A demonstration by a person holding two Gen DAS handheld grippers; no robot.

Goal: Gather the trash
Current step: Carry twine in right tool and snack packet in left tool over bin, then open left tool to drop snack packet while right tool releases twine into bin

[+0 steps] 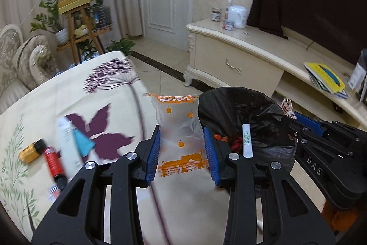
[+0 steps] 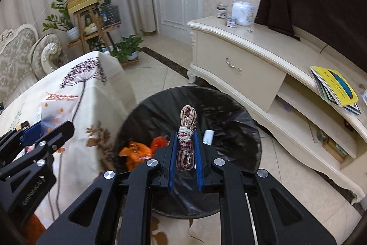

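Note:
My left gripper (image 1: 181,132) is shut on a clear plastic bag with orange print (image 1: 177,128), held upright above the table edge, just left of the bin. The bag also shows in the right wrist view (image 2: 54,107). My right gripper (image 2: 185,138) is shut on a coiled bundle of striped string (image 2: 187,130) and holds it over the open black-lined trash bin (image 2: 238,121). The bin (image 1: 259,107) holds orange wrappers (image 2: 136,153) and a white tube (image 1: 247,141). The right gripper and string show at the bin's right (image 1: 287,108).
On the floral tablecloth (image 1: 45,107) lie a yellow battery (image 1: 32,150), a red tube (image 1: 53,162), a white tube (image 1: 67,148) and a blue piece (image 1: 82,141). A cream TV cabinet (image 1: 229,54) stands beyond the bin. A sofa and a plant stand are at far left.

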